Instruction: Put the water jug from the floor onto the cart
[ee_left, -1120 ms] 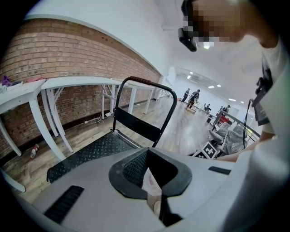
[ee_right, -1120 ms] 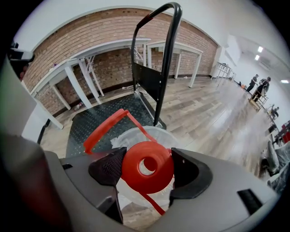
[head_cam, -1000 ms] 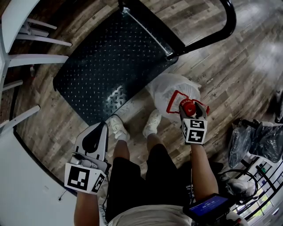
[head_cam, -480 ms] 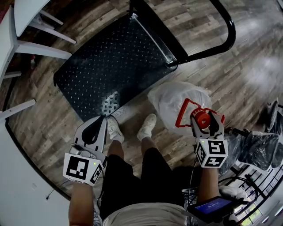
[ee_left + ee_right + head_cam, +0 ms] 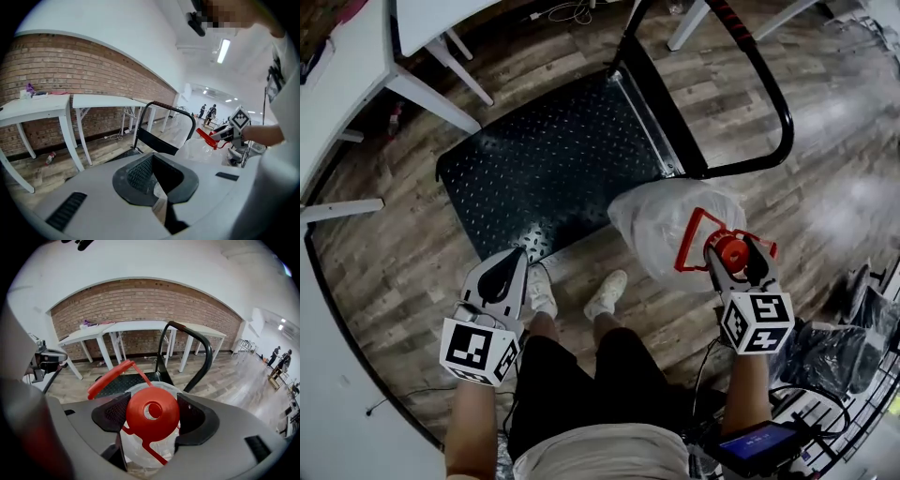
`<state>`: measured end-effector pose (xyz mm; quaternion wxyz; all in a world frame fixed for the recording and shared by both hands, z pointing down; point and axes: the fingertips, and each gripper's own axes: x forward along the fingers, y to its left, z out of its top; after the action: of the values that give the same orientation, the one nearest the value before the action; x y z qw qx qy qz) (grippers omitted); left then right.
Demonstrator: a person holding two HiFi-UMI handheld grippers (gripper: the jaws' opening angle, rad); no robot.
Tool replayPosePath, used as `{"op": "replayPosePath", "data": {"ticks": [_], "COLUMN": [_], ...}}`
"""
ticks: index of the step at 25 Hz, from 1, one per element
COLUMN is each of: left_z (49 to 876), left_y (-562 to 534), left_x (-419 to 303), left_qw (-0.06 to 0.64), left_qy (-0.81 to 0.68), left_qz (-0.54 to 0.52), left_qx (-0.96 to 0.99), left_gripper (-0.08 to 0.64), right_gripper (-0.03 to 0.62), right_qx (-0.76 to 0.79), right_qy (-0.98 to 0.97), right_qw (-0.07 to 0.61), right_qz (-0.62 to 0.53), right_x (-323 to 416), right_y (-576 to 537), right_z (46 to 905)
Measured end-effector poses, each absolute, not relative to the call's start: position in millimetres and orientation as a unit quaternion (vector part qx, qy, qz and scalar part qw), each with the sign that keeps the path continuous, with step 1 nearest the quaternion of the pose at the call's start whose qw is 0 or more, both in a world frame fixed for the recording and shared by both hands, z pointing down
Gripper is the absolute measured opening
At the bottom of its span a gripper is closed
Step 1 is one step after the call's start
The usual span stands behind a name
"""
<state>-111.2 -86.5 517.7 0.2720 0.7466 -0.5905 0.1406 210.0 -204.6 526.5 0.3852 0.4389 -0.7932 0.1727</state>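
The water jug is clear plastic with a red cap and a raised red handle. My right gripper is shut on the cap and holds the jug over the wooden floor, just right of the cart's near corner. In the right gripper view, both pads press the red cap, and the jug's body hangs below it. The cart is a black studded platform with a black push handle. My left gripper is shut on nothing, low at the left above the cart's front edge; its jaws meet in its own view.
White tables with slanted legs stand left of and behind the cart. The person's white shoes are on the floor between the grippers. Black bags and a wire rack fill the lower right. People stand far off.
My right gripper has moved right and toward me with the jug in it, and the jug looks larger, lifted off the floor. The feet stepped back from the cart. The left gripper stays shut.
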Motion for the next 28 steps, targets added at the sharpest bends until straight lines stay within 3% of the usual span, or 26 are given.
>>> {"op": "replayPosePath", "data": {"ticks": [15, 28], "left_z": [517, 509], "left_y": [-38, -35], "left_x": [-173, -187], "left_qw": [0.292, 0.273], "left_qy": [-0.658, -0.667], "left_qz": [0.130, 0.124], "left_qx": [0.682, 0.682], "left_gripper": [0.000, 0.000], "right_gripper": [0.313, 0.313], "right_qx": [0.360, 0.332], "right_qy": [-0.827, -0.806], "right_qw": [0.402, 0.460], "right_qz": [0.159, 0.167], "right_x": [81, 49], "right_y": [-283, -308], "right_z": [583, 634]}}
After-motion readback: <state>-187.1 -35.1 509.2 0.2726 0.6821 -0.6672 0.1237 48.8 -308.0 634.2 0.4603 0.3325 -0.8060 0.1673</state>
